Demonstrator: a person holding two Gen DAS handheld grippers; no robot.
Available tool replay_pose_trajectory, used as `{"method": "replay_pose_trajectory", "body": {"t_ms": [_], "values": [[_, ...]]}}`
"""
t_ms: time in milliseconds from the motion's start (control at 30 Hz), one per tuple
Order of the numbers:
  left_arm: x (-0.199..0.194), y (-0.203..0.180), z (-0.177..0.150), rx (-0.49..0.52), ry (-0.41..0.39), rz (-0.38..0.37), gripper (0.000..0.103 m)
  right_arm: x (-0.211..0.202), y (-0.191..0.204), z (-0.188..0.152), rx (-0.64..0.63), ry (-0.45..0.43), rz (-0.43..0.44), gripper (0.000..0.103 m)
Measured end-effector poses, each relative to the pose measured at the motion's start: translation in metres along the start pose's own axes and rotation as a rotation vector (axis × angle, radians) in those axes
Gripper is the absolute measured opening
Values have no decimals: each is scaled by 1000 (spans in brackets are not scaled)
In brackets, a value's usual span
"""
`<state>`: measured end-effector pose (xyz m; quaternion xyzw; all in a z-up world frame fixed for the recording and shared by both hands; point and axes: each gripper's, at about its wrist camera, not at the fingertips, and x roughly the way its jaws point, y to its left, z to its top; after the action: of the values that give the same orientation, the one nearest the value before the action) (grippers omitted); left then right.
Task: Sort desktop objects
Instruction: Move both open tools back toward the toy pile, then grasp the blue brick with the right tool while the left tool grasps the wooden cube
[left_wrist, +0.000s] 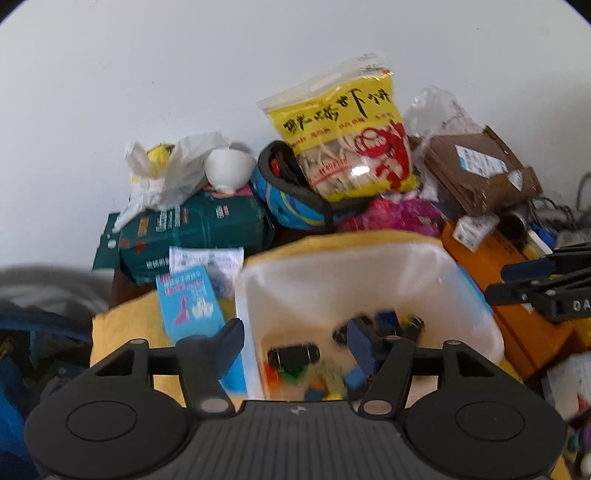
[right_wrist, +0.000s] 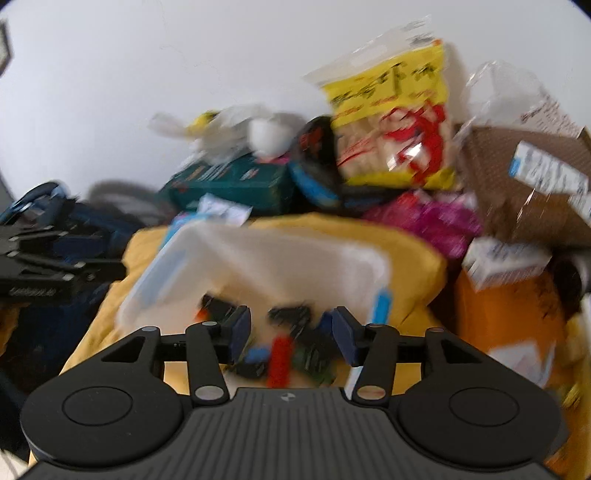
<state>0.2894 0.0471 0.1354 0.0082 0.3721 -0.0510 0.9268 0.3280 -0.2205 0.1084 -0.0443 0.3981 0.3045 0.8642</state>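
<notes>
I see white bin (left_wrist: 369, 280) at frame centre part-filled with small toys (right_wrist: 280, 354); clutter behind unsorted. Left gripper (left_wrist: 295, 339) wide, right gripper (right_wrist: 291, 332) wide, both empty.

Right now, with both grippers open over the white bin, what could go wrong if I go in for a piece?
1. The left gripper straddles the white bin's near wall; closing might pinch the wall, not a toy.
2. The small toy pieces lie jumbled under the right gripper; it may grab several or none.
3. The yellow snack bag leans atop the pile behind; a bump could tip it into the bin.
</notes>
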Motion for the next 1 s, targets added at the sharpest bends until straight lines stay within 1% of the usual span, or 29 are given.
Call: {"method": "replay_pose_trajectory", "body": {"t_ms": [33, 133, 200, 267, 333, 367, 400, 433, 467, 500, 533, 600, 733, 833, 900, 933, 967, 1000], "values": [[-4, 0, -14, 0, -8, -2, 66, -2, 8, -16, -17, 9, 20, 56], [-14, -1, -75, -28, -3, -6, 66, -1, 37, -79, -80, 61, 78, 60], [-16, -3, -118, -44, 31, -10, 66, 8, 60, -125, -126, 116, 111, 59], [-16, -5, -153, -66, 62, -13, 66, 20, 82, -165, -148, 175, 145, 59], [-13, -10, -182, -70, 101, -8, 66, 33, 103, -190, -167, 210, 167, 59], [-12, -13, -192, -62, 115, -5, 66, 40, 113, -199, -191, 218, 160, 59], [-11, -17, -202, -55, 129, -2, 66, 48, 120, -205, -217, 228, 133, 58], [-11, -19, -208, -51, 137, -9, 66, 56, 125, -211, -233, 246, 103, 51], [-11, -22, -213, -50, 140, -21, 66, 63, 124, -214, -222, 268, 88, 35], [-10, -25, -217, -55, 142, -27, 66, 62, 121, -215, -201, 241, 80, 30], [-7, -29, -218, -54, 146, -37, 66, 61, 115, -212, -171, 244, 86, 25], [0, -40, -220, -42, 151, -63, 66, 49, 101, -209, -109, 222, 93, 25], [23, -71, -217, 1, 158, -104, 66, 17, 63, -213, -30, 199, 59, 25], [43, -90, -213, 38, 174, -112, 66, -1, 43, -223, 15, 191, 25, 25], [54, -96, -209, 56, 181, -96, 65, -10, 32, -227, 42, 179, 10, 25], [56, -98, -207, 62, 173, -93, 59, -14, 29, -228, 55, 172, 6, 25], [57, -98, -205, 62, 172, -101, 48, -17, 26, -229, 67, 165, 6, 25], [58, -96, -204, 55, 180, -115, 41, -20, 25, -230, 75, 158, 5, 25]]}}
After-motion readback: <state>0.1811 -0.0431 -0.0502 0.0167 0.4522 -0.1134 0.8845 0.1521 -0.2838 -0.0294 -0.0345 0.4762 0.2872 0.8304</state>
